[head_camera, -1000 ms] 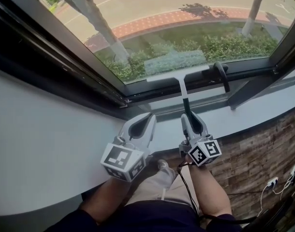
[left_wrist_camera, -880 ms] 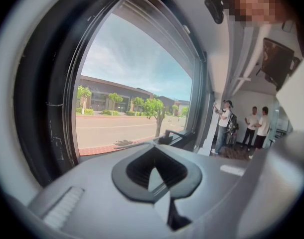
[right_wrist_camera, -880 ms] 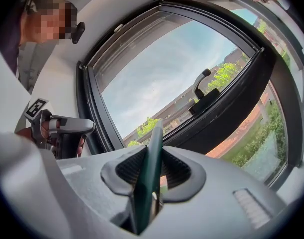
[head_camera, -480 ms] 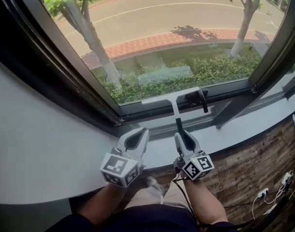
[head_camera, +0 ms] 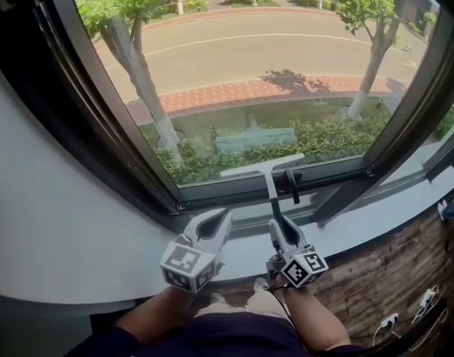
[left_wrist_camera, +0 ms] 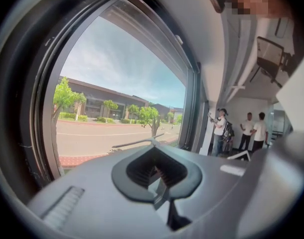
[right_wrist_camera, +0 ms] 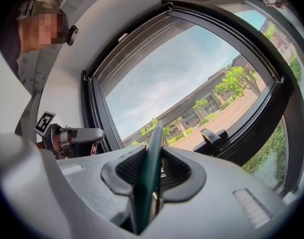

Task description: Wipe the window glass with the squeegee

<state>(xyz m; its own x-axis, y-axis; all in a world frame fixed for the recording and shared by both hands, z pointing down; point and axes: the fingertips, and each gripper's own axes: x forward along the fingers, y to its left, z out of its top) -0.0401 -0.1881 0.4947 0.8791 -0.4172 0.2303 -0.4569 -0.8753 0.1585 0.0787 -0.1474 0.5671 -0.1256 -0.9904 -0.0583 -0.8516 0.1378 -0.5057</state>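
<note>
The right tool [head_camera: 277, 224] [right_wrist_camera: 153, 169] is clenching the dark green handle of the squeegee [head_camera: 268, 174] [right_wrist_camera: 153, 146], and in the right gripper view I'm seeing both pads pressing on that handle from either side. From the tool the handle is running toward 12 o'clock in the head view, turning white and ending in a white blade that is lying crosswise along the bottom edge of the window glass [head_camera: 249, 65]; I'm not able to tell whether the blade is touching the pane. A black window handle [head_camera: 292, 185] [right_wrist_camera: 214, 135] is hanging just beside the shaft, at its 3 o'clock.

At 9 o'clock from the right tool, close by, the left tool [head_camera: 216, 219] [left_wrist_camera: 157, 169] is hovering over the pale sill [head_camera: 85, 236] with its jaws drawn together and nothing sitting between them. Its marker cube is facing up toward me, as is the right one.

Through the glass, a road, a brick path, a hedge and trees are showing. Toward 3 o'clock in the left gripper view, three people [left_wrist_camera: 241, 129] are standing in the room
</note>
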